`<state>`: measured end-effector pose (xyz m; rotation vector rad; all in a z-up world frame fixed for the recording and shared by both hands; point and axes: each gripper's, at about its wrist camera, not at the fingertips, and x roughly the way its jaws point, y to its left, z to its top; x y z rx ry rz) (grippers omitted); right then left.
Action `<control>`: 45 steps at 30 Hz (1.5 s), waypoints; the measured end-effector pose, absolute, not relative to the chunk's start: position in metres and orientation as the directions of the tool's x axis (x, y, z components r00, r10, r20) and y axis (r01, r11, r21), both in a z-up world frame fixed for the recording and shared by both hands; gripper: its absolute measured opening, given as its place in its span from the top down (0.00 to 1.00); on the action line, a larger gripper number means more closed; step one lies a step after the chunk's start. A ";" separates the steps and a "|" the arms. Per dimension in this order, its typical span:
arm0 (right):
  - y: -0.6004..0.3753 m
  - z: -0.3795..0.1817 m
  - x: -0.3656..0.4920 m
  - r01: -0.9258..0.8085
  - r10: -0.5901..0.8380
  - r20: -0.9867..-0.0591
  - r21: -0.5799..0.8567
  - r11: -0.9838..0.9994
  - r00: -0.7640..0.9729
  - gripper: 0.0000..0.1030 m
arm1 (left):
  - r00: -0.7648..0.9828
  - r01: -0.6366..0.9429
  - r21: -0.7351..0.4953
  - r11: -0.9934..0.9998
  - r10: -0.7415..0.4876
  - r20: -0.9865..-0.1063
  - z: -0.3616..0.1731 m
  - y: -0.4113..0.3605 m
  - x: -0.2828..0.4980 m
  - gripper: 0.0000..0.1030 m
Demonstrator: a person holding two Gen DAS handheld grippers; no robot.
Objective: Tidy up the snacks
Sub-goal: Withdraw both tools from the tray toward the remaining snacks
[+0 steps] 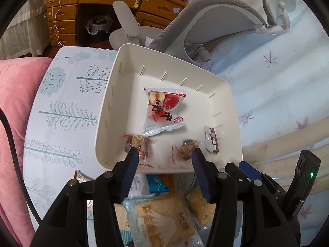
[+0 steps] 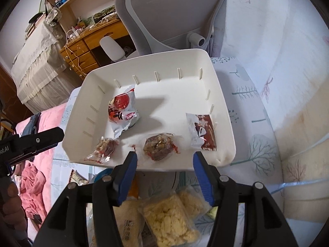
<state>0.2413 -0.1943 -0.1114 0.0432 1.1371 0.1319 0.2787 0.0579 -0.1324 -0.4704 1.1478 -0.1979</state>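
Hovering above the white tray (image 2: 224, 111), both claws, left claw (image 1: 164, 160) and right claw (image 2: 164, 162), gape empty. The walnut-date sweets (image 2: 159, 146) look light, crinkly, slippery; pinch the twisted wrapper ends, gently.

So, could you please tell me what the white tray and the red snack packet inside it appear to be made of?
The white tray looks like moulded plastic with a matte, off-white finish: smooth rounded corners and evenly moulded slots along its walls. The red snack packet seems to be glossy plastic or foil-lined film: it crinkles, catches silvery highlights and has a serrated sealed edge. Which film exactly, I cannot tell.
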 end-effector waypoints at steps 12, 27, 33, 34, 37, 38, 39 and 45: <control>-0.203 -0.099 0.200 0.044 0.144 -0.910 0.175 0.984 0.388 0.42 | 0.382 -0.054 -0.442 0.895 -0.390 -0.838 -0.122 0.084 0.235 0.42; -0.191 -0.092 0.120 0.302 0.171 -0.906 0.300 0.905 0.386 0.34 | 0.280 0.114 -0.400 0.909 -0.416 -0.865 -0.114 0.111 0.188 0.38; -0.184 -0.100 0.089 0.413 0.194 -0.897 0.364 0.835 0.397 0.31 | 0.231 0.195 -0.376 0.906 -0.415 -0.880 -0.123 0.116 0.175 0.37; -0.183 -0.102 0.084 0.429 0.195 -0.896 0.371 0.824 0.400 0.30 | 0.226 0.206 -0.376 0.904 -0.418 -0.880 -0.124 0.118 0.174 0.37; -0.182 -0.109 0.068 0.490 0.189 -0.894 0.388 0.781 0.406 0.27 | 0.210 0.233 -0.365 0.901 -0.413 -0.886 -0.129 0.123 0.172 0.35; -0.182 -0.112 0.064 0.506 0.191 -0.894 0.394 0.768 0.406 0.27 | 0.203 0.239 -0.358 0.902 -0.407 -0.890 -0.131 0.125 0.173 0.33; -0.182 -0.117 0.059 0.530 0.197 -0.892 0.406 0.744 0.406 0.27 | 0.199 0.244 -0.353 0.903 -0.403 -0.894 -0.133 0.126 0.173 0.31; -0.184 -0.147 0.035 0.637 0.284 -0.868 0.493 0.592 0.408 0.26 | 0.160 0.264 -0.323 0.909 -0.372 -0.914 -0.151 0.131 0.182 0.26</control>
